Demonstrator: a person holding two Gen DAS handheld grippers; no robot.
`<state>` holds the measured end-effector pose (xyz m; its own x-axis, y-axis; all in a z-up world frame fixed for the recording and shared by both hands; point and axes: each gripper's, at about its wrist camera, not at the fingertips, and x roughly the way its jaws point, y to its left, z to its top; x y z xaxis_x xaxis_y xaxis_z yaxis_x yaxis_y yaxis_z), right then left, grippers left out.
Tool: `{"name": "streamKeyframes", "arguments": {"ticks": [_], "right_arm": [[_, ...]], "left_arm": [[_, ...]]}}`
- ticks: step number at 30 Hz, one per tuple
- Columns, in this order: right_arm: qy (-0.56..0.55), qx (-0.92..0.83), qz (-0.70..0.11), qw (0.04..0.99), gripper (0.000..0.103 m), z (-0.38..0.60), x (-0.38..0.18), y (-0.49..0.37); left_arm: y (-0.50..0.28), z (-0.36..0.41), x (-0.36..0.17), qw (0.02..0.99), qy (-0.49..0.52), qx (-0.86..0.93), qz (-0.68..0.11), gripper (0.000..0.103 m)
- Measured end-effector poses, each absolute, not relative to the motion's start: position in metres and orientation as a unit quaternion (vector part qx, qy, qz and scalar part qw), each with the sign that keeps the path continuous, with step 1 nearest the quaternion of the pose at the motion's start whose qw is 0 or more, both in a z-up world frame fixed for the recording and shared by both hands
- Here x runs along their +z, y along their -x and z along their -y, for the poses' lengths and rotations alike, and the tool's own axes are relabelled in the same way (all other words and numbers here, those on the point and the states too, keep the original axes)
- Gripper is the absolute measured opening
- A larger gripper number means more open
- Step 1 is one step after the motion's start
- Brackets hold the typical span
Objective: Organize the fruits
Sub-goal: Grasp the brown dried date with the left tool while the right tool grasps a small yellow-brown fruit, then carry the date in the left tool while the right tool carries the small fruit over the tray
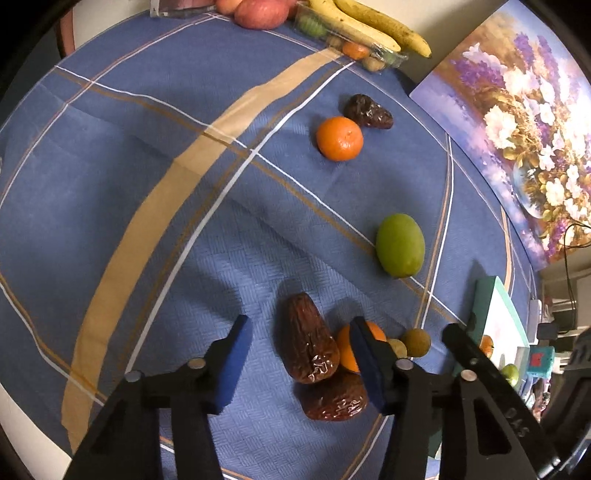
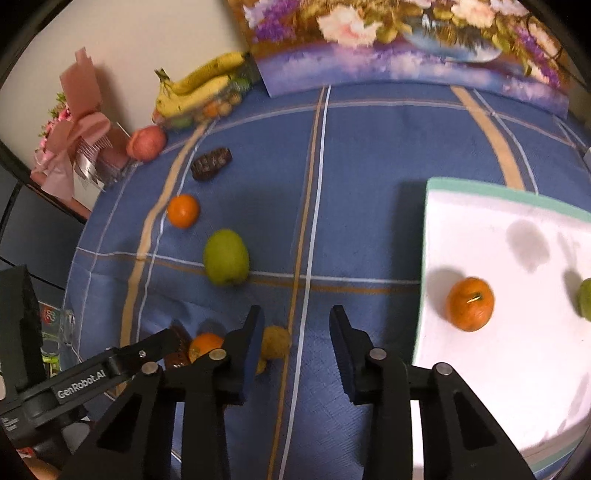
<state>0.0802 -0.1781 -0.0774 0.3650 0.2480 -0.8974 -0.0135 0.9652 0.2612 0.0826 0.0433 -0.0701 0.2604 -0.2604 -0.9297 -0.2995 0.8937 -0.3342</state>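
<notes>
From the left wrist view we see our left tongs [image 1: 301,360] hanging over the blue checked cloth [image 1: 147,192] that covers the table, their blue pads apart with a brown date [image 1: 309,341] lying between them; the pads do not press on it, so the tongs are released. A second date [image 1: 334,400] lies just below the first, touching it, and a small orange [image 1: 369,332] sits partly hidden behind the right-hand pad. Two little round brownish fruits [image 1: 415,341] rest just beside that. Further up the cloth lie a green fruit [image 1: 400,245], then another orange [image 1: 339,138] touching a dark date [image 1: 369,112]. At the far edge are bananas [image 1: 369,26] on a clear tray and a red apple [image 1: 260,13]. A flower painting [image 1: 517,122] leans on the right. From the right wrist view our right tongs [image 2: 297,350] hover above bare cloth, pads apart and holding nothing, with a yellowish fruit [image 2: 277,341] just beside the left-hand pad. The left tongs' arm shows at the lower left, over the dates and orange. A white board with a green rim [image 2: 498,192] lies on the right, carrying one orange [image 2: 470,303] and, at the picture's edge, part of a green fruit [image 2: 585,299].
</notes>
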Motion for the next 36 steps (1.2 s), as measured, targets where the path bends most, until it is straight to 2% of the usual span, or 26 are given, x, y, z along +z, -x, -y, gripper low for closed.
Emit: {"name": "streamKeyframes", "arguments": {"ticks": [5, 14, 18, 25, 36], "right_arm": [[-0.119, 0.09, -0.576, 0.804, 0.032, 0.174, -0.091, -0.083], [-0.119, 0.104, -0.592, 0.79, 0.029, 0.164, -0.098, -0.081], [-0.118, 0.104, -0.597, 0.787, 0.025, 0.163, -0.102, -0.08], [-0.12, 0.099, -0.587, 0.794, 0.025, 0.168, -0.095, -0.077], [-0.084, 0.019, -0.538, 0.839, 0.025, 0.206, -0.045, -0.069]], "left_arm": [[-0.081, -0.041, -0.075, 0.751, 0.24, 0.005, -0.615, 0.043], [-0.079, -0.04, -0.08, 0.743, 0.255, 0.0, -0.618, 0.035], [-0.078, -0.042, -0.08, 0.744, 0.258, 0.0, -0.616, 0.035], [-0.074, -0.05, -0.074, 0.753, 0.272, 0.002, -0.6, 0.034], [-0.069, -0.041, -0.034, 0.794, 0.265, -0.018, -0.546, 0.034]]}}
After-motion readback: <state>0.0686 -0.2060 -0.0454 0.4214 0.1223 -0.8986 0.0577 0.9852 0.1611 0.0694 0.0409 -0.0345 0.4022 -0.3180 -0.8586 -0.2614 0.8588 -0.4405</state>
